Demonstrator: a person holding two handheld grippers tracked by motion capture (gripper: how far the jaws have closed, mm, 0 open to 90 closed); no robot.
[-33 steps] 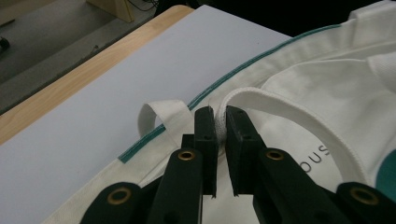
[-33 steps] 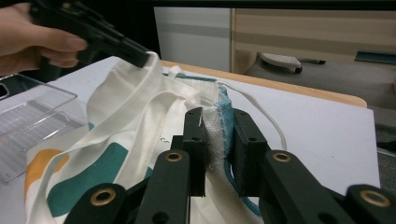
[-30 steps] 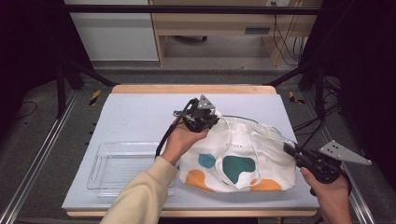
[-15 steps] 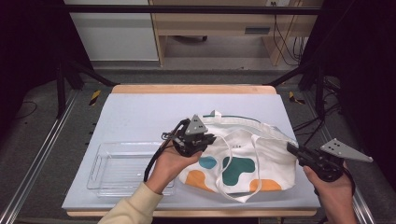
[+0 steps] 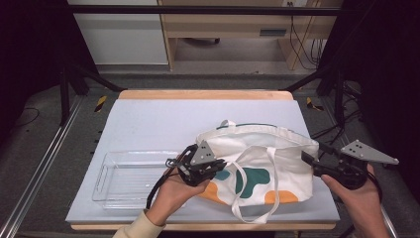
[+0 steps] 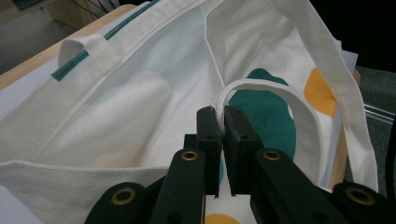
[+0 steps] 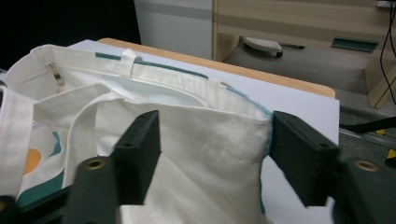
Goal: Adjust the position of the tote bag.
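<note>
High view, bag: the tote (image 5: 267,158) lies on its side on the desk (image 5: 148,119), toward the near right, mouth facing right; a clear tray (image 5: 124,176) sits empty just to its left.
High view, left gripper (image 5: 218,166): it rests at the bag's left end, over the printed side.
High view, right gripper (image 5: 308,161): it is at the bag's mouth edge on the right.
Left gripper view, grip: the fingers (image 6: 208,128) are clamped together on the edge of a strap (image 6: 261,88), the thin webbing pinched flat between them.
Left gripper view, cloth: the bag (image 6: 116,112) sags and folds; it looks soft, light canvas with no stiffness of its own.
Right gripper view, grip: the fingers (image 7: 140,149) stand wide apart, having just been opening, with the bag's corner (image 7: 210,144) between them but not pressed.
Handling, my guess: light and limp, so it will drape from any hold; not fragile, not slippery.
Where to hold: the stitched rim or a strap, since these doubled seams give more bite than the loose panel.
</note>
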